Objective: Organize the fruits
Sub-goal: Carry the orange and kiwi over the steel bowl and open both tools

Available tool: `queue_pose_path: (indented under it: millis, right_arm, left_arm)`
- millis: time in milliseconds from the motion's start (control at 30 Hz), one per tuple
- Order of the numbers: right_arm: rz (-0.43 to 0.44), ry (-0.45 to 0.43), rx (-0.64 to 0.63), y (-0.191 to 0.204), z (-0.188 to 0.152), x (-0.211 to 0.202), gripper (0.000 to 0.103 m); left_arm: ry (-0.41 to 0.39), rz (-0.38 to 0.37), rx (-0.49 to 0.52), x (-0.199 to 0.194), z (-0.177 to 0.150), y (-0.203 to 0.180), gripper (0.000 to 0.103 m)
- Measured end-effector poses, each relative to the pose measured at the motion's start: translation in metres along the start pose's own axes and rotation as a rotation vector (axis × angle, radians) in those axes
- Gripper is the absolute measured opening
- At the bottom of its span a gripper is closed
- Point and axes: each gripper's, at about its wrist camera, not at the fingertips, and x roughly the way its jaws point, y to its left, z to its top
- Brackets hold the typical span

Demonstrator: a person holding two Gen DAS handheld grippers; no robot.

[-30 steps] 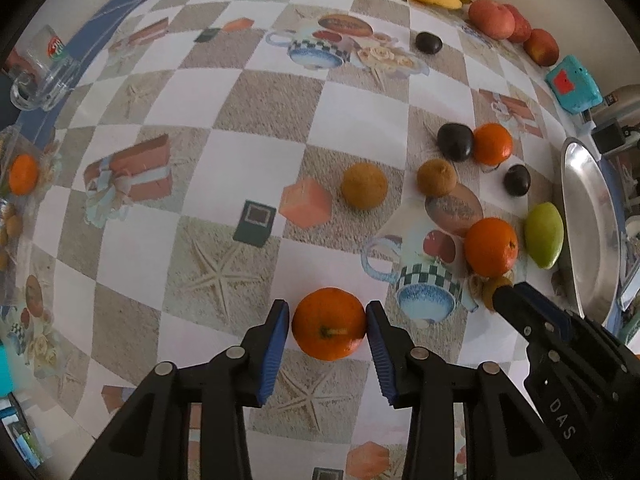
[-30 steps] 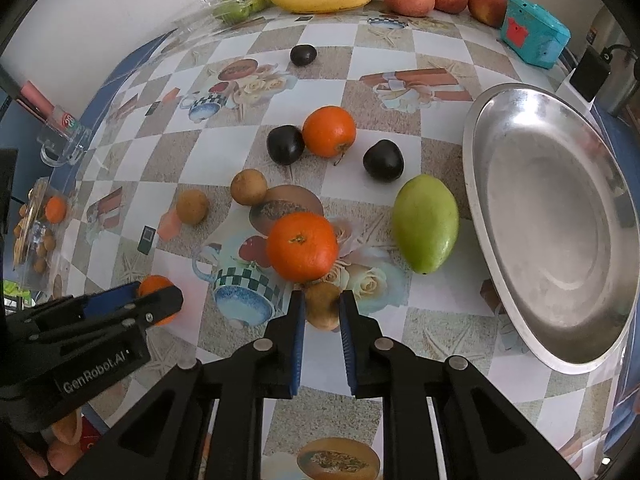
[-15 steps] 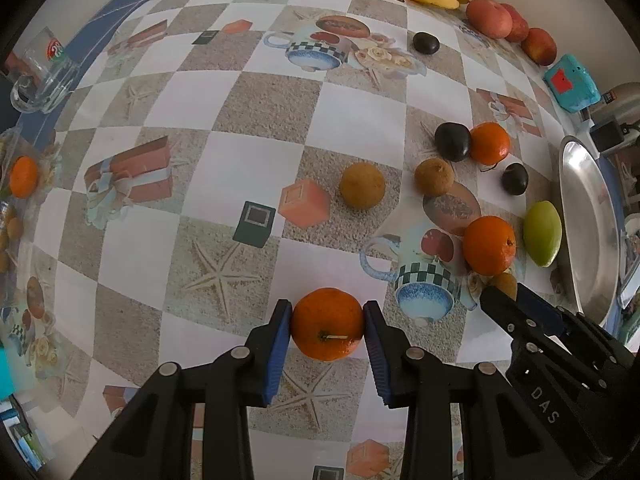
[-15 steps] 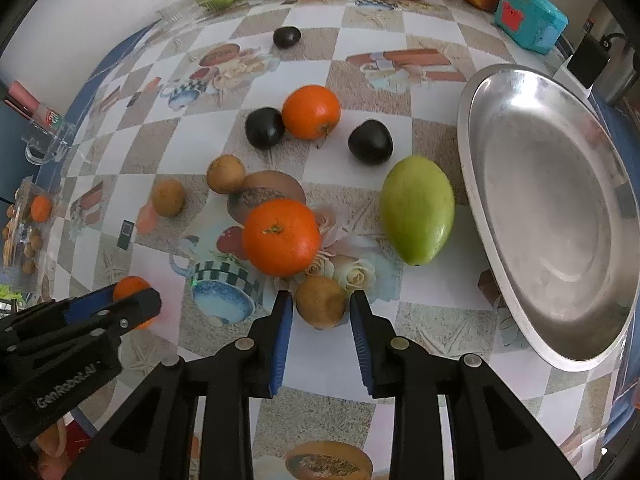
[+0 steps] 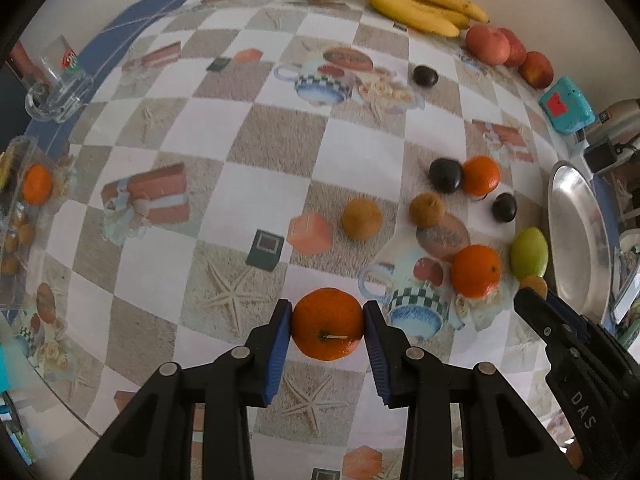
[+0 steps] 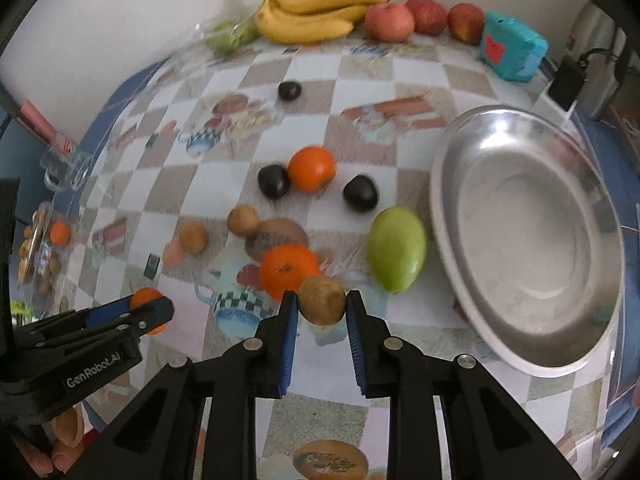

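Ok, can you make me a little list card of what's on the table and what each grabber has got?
left gripper: shut on an orange
right gripper: shut on a small brown fruit
metal dish: nothing in it, at the right
loose fruit on the table: two more oranges, a green mango, dark plums, two brown fruits
back by the wall: bananas, three apples, a bag of green fruit
other things: blue box, glass mug

Soft, even daylight; fisheye edges bend and darken, right wrist view motion-blurred.
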Motion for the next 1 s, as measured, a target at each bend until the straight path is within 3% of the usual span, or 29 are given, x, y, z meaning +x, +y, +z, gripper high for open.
queue_pose_path:
  millis: [133,267,500,800,1000]
  right_arm:
    - [-0.011,-0.021,0.053,-0.012,0.004,-0.005,0.025]
    - [-0.081,-0.082,0.076,-0.024,0.011,-0.017,0.025]
    - [-0.178,-0.139,0.157,-0.060,0.020,-0.032,0.025]
    - [-0.214,-0.092,0.396,-0.132,0.005,-0.030,0.025]
    - [-0.220,-0.079,0.469,-0.155,-0.004,-0.029,0.025]
  left_arm:
    - [-0.018,0.015,-0.007,-0.007,0.013,-0.006,0.039]
    - [-0.048,0.007,0.001,-0.018,0.029,-0.020,0.039]
    - [-0.098,-0.039,0.083,-0.027,0.044,-0.078,0.039]
    - [-0.119,-0.119,0.270,-0.020,0.039,-0.163,0.039]
    - [-0.126,-0.167,0.359,-0.012,0.034,-0.204,0.039]
